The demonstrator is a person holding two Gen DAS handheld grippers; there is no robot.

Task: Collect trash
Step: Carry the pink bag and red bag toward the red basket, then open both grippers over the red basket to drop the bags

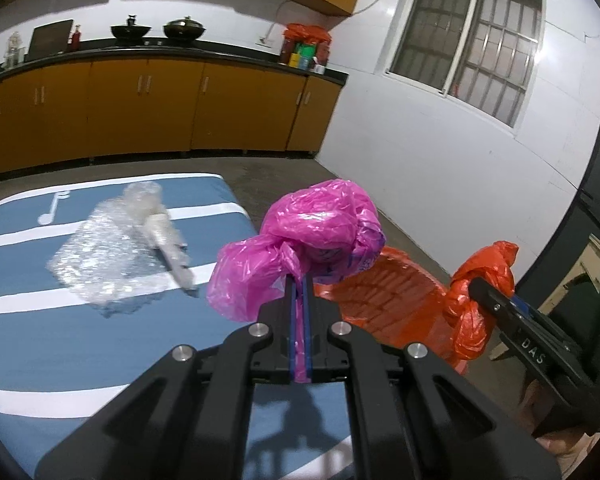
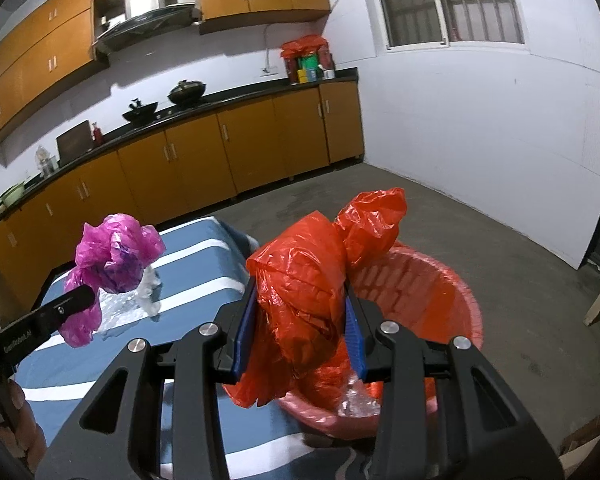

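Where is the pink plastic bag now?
The pink plastic bag is pinched in the left gripper, above the blue table's edge, beside the red bin.

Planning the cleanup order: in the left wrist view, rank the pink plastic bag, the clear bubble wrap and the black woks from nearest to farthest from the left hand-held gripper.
1. Pink plastic bag, clamped in the left hand-held gripper.
2. Clear bubble wrap, left, on the blue mat.
3. Black woks, on the far counter.
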